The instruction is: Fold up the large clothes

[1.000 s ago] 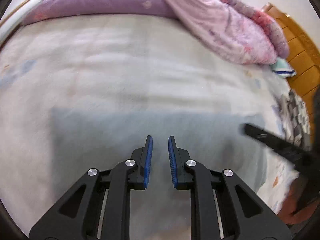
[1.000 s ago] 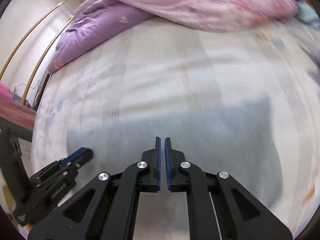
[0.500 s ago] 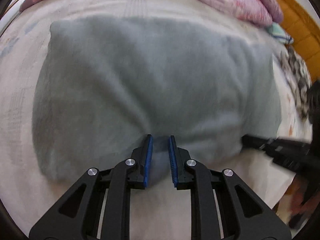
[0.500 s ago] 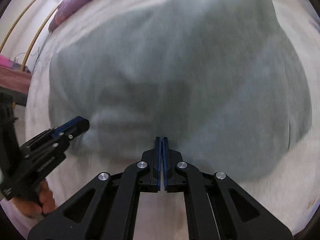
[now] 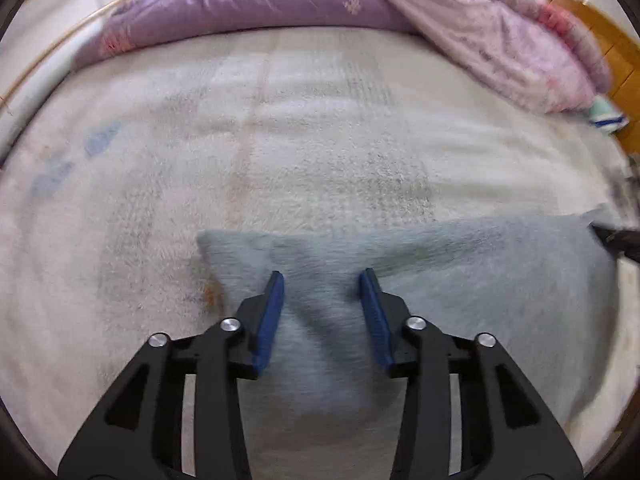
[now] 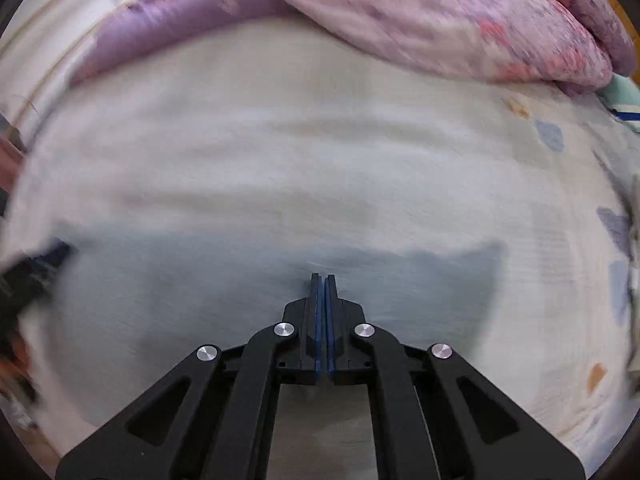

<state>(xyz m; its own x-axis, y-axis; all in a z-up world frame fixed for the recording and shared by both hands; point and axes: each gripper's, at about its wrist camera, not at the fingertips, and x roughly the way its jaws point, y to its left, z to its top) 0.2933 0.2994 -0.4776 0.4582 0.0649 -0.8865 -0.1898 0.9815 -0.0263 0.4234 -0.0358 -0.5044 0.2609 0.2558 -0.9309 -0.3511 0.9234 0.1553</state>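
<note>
A: Left gripper (image 5: pixel 322 290), wrist view. The jaws stood apart and had just been widening. The grey-blue fleece garment (image 5: pixel 460 280) lay between the blue pads (image 5: pixel 269 320), but the pads did not press on it; a gap showed on each side of the bunched cloth.

B: Noted. Right gripper (image 6: pixel 323 278), wrist view. The jaws were closed, pad against pad. A thin fold of the same garment (image 6: pixel 200 300) may have been pinched between them. I could not tell, as that frame was blurred.

A: Position of the garment: it lay on the white fleecy bed cover (image 5: pixel 280 160), near the bed's front edge, spread from below the left gripper out toward the right side of that view. One corner (image 5: pixel 204 238) pointed left, just beyond the left fingertips.

B: At the right edge of the left view a dark tip (image 5: pixel 616 238) met the garment's far corner, most likely the right gripper. In the right view a dark blurred shape (image 6: pixel 28 276) sat at the garment's left end, too smeared to identify with certainty.

A: Farther back, bare bed cover, with faint blue and orange prints (image 6: pixel 550 134).

B: At the far end, a purple quilt (image 5: pixel 248 4) was heaped along the bed, with a pink flowered quilt (image 5: pixel 500 36) draped over its right part. A wooden headboard (image 5: pixel 616 56) showed at the upper right.
</note>
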